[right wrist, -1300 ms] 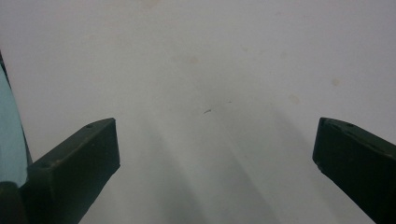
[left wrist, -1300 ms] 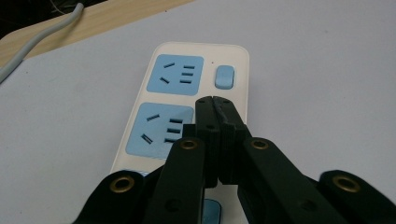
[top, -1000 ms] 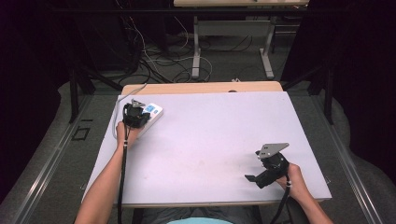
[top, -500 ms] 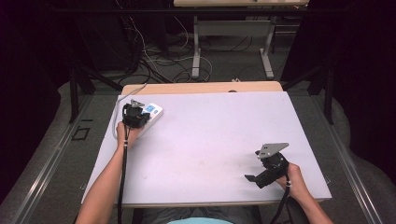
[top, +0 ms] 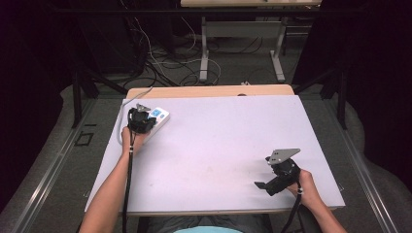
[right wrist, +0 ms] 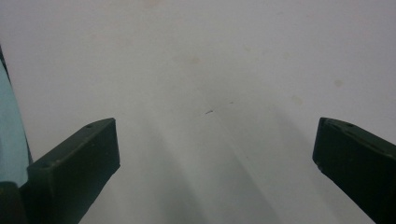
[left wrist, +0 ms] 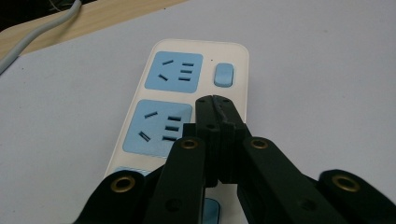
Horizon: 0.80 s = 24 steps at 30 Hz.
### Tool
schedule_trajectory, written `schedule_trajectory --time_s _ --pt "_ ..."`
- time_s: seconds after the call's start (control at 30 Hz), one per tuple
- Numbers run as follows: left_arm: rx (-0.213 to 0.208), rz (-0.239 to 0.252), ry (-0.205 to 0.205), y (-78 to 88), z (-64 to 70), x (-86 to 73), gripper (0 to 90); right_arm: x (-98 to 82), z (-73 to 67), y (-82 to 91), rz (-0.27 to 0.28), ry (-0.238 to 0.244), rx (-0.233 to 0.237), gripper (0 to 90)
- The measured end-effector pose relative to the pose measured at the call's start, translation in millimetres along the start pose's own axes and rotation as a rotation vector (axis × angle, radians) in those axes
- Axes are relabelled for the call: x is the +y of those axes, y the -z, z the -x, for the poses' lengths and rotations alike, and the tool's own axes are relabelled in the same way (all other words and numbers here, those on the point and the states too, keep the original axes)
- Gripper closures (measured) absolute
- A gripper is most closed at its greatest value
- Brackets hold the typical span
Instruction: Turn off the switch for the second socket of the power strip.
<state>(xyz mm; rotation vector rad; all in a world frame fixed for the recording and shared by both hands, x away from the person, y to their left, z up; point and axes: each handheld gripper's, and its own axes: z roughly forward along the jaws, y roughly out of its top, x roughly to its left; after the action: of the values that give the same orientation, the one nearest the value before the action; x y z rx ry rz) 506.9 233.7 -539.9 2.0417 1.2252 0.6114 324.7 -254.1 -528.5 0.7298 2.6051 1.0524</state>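
Lying at the table's far-left corner, the power strip (left wrist: 182,107) (white body, blue socket faces, blue rocker switches) runs with its long axis pointing away from the left gripper (left wrist: 214,100), roughly along that gripper's own line of sight. Left jaws are pressed together, nothing between them, tips poised over the strip beside the second socket and just short of the far switch (left wrist: 223,74); contact with the casing cannot be told from these views. Judgement: the closed tips are being used as a poker, and the coming move turns on that switch lying straight ahead and slightly to the right of the tips, so a short forward push should reach it. In the high view the strip (top: 156,118) sits partly under the left gripper (top: 140,119), clearly the nearer one. Right gripper (top: 272,182) rests near the table's (top: 218,141) front-right edge, well apart from the strip, jaws spread wide over bare surface. A grey cord (left wrist: 35,32) trails off the strip's far end over the wooden edge. Nothing stands between tips and switch; risk is the tips skidding off the rocker.
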Motion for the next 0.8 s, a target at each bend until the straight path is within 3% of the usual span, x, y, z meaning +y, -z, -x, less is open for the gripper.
schedule_trajectory --time_s 0.2,0.7,0.8 --pt "0.012 -0.002 -0.009 -0.2 1.2 0.4 90.0 0.0 0.0 0.0 0.0 -0.001 0.0 0.1" --pt "-0.003 -0.004 -0.001 0.4 -1.0 -0.3 90.0 0.0 0.4 -0.1 -0.002 0.004 -0.001 0.1" --pt "-0.002 0.015 0.007 -0.8 -0.8 -1.0 90.0 -0.1 0.0 -0.3 -0.002 0.001 0.001 0.1"
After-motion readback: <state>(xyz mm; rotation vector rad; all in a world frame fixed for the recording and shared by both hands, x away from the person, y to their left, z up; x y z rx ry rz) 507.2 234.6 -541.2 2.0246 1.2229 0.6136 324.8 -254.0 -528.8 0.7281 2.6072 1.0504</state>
